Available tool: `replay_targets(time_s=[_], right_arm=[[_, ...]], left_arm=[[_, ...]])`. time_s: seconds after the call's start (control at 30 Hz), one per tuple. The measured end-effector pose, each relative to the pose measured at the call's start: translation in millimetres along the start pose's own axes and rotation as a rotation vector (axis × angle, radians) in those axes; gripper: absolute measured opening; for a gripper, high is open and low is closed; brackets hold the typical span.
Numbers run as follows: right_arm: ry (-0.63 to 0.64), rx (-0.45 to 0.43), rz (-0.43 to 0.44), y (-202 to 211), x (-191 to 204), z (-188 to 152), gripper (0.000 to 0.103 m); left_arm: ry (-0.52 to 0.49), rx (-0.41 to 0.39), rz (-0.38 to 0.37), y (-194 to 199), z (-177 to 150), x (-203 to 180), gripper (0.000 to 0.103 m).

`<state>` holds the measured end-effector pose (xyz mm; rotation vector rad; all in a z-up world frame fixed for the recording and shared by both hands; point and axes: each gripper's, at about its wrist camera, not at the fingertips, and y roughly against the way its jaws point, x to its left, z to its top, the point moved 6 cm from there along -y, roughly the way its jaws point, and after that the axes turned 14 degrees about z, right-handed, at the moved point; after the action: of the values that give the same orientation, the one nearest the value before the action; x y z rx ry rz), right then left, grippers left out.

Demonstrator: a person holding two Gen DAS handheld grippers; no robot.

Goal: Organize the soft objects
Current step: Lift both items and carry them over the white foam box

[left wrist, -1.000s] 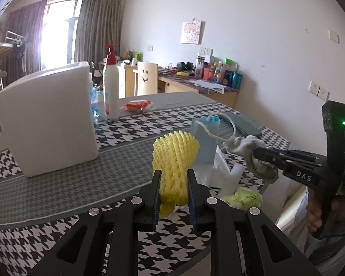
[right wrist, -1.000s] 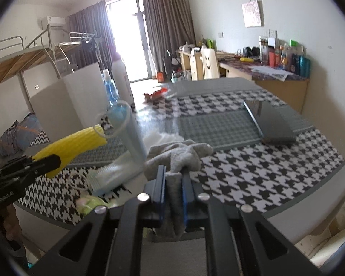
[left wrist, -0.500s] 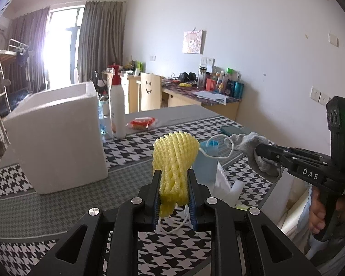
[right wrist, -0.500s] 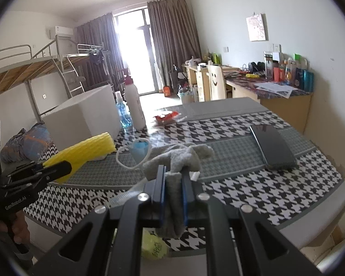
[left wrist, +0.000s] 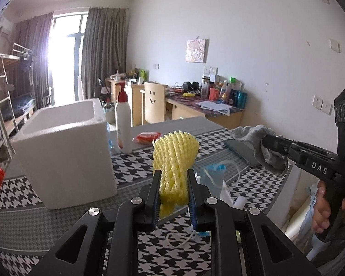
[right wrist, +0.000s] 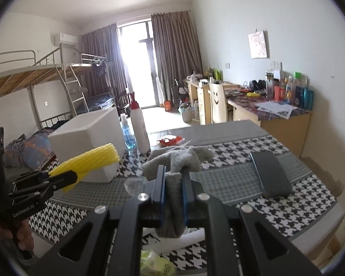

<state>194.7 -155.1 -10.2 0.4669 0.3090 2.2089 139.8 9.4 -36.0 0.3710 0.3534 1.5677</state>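
Left gripper (left wrist: 173,193): jaws drawn in on the lower end of the yellow foam net sleeve (left wrist: 175,158), which stands clear above the table (left wrist: 57,220). Right gripper (right wrist: 173,192): jaws nearly shut, pinching the grey sock (right wrist: 177,158), its loose end drooping below the pads. The open white foam box (left wrist: 64,151) sits at ten o'clock from the left gripper (likely the drop target). Advice: carry both over the box rim before releasing, one at a time, keeping the grippers apart; lower the sleeve well inside so it doesn't spring out.

Sunlit window (right wrist: 140,64), grey curtains (right wrist: 174,55), bunk bed (right wrist: 30,80), cluttered desk (right wrist: 276,112).
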Motion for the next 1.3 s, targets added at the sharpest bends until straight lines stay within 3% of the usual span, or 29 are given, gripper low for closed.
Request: replay_targets(time_s=[1.3], right_arm=[[0.07,-0.025,0.106,-49,30,51,0.015]], left_arm=[[0.026,-0.097,0.141,-17,74,39,0.022]])
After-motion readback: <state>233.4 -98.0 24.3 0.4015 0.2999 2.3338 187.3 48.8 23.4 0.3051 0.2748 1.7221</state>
